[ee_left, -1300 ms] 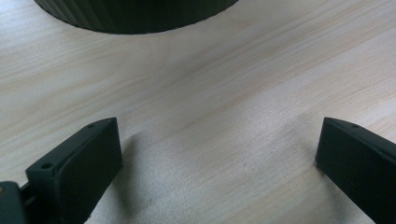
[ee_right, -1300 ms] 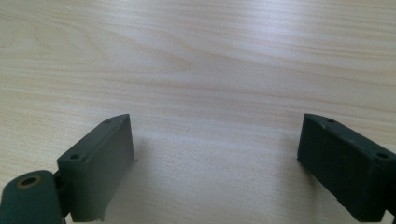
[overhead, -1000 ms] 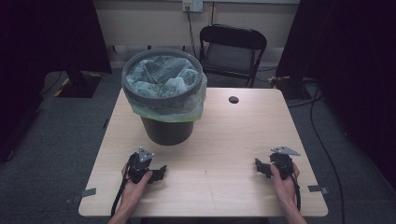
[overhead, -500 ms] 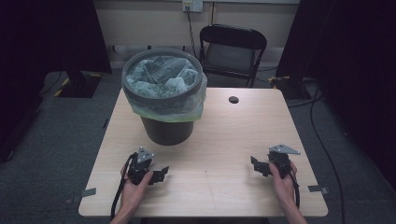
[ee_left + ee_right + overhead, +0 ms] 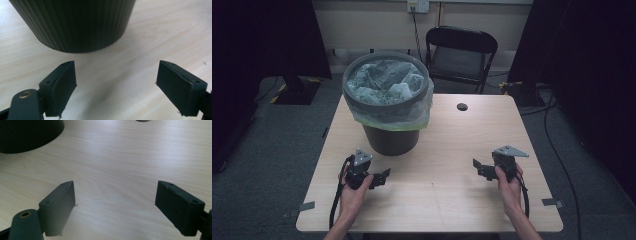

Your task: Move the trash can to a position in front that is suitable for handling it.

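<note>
Ribbed dark bin [image 5: 75, 22] (bag-lined) just beyond the gaping, empty left tongs [image 5: 116, 87]; right tongs [image 5: 115, 207] likewise released, farther off.

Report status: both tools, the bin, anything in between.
Left tool open, empty. Right tool open, empty. Lined waste bin upright ahead of left tool, untouched. Bare table between.

Dim, murky high view; brighter, softly shadowed, slightly blurred gripper views.

Bin [image 5: 75, 25] top cut off, left gripper view
</note>
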The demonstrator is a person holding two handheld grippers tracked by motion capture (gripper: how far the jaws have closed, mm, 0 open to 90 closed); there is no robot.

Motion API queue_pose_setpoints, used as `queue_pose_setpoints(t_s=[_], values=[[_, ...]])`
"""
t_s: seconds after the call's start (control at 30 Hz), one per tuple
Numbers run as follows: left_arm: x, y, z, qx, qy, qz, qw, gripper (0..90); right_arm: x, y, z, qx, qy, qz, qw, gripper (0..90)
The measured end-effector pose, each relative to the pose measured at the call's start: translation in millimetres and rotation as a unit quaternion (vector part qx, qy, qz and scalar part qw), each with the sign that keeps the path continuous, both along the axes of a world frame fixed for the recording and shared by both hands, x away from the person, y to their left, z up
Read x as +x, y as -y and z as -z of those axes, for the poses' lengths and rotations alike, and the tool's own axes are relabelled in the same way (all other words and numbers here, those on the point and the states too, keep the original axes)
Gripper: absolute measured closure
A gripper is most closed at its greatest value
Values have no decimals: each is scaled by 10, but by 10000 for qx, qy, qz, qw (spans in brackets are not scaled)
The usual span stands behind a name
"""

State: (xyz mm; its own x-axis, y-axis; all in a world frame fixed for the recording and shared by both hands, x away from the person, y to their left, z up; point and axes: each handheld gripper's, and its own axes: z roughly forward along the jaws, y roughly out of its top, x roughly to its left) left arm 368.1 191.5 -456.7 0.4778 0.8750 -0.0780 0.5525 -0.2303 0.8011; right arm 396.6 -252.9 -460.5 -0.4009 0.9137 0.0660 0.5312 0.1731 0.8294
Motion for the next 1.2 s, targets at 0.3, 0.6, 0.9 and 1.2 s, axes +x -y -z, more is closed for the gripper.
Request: queue_pose_setpoints(t_s=[0.3, 0.6, 0.9, 1.2], values=[[179, -87, -104, -223, 108, -99, 9996, 158, 189, -246, -98, 43, 24, -299, 9995, 172], [241, -65, -486, -355, 471, -98, 9982, 156, 402, -520, -334, 44, 205, -437, 9988, 167], [425, -321, -348, -397, 384, -477, 9973, 159, 590, -801, -485, 192, 363, -647, 9971, 154], [699, -547, -316, -598, 461, -753, 9943, 148, 931, -1023, -566, 354, 315, -618, 9970, 153]])
